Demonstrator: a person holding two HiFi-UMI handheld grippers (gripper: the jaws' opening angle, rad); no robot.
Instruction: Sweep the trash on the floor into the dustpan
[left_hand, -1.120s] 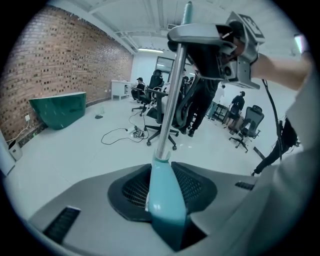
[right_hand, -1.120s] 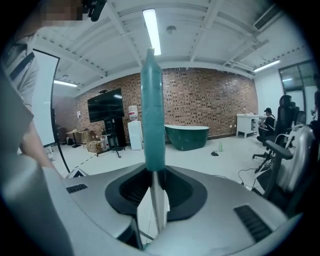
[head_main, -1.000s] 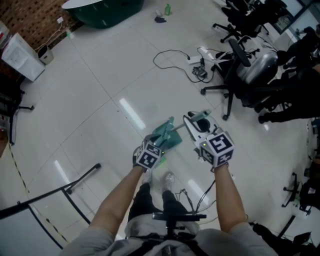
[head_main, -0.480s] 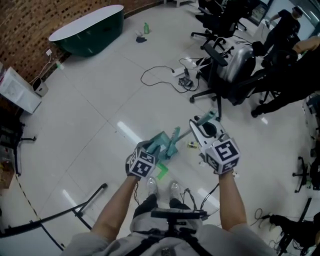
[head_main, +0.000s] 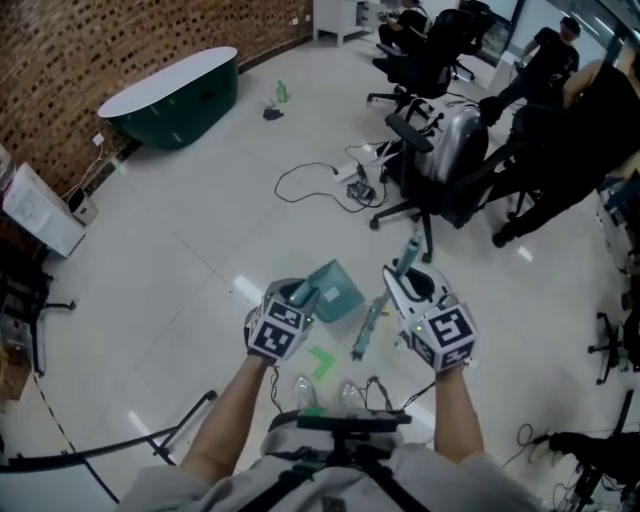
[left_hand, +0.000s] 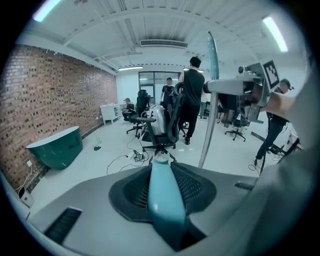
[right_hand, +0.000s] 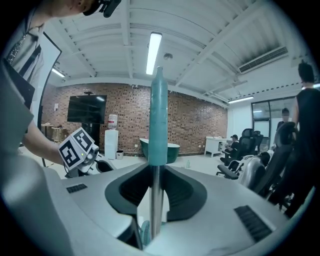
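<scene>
Head view: both tools gripped, sweep not started yet.

Left claw (head_main: 290, 305) is clenched on the dustpan (head_main: 330, 288); the left gripper view shows its teal handle (left_hand: 162, 195) wedged between the jaws. The pan looks lifted off the floor (head_main: 180, 250), with its mouth nowhere near the trash. The green scrap (head_main: 320, 360) lies on the tile just ahead of the shoes (head_main: 345, 392), between the two tools and outside the pan. Right claw (head_main: 405, 278) is clamped on the broom (head_main: 368, 325); the right gripper view shows the metal pole (right_hand: 152, 200) between its jaws. My read: positioning step. Next: pan lip flat on the floor beside the scrap, bristles behind it, short stroke into the pan.
</scene>
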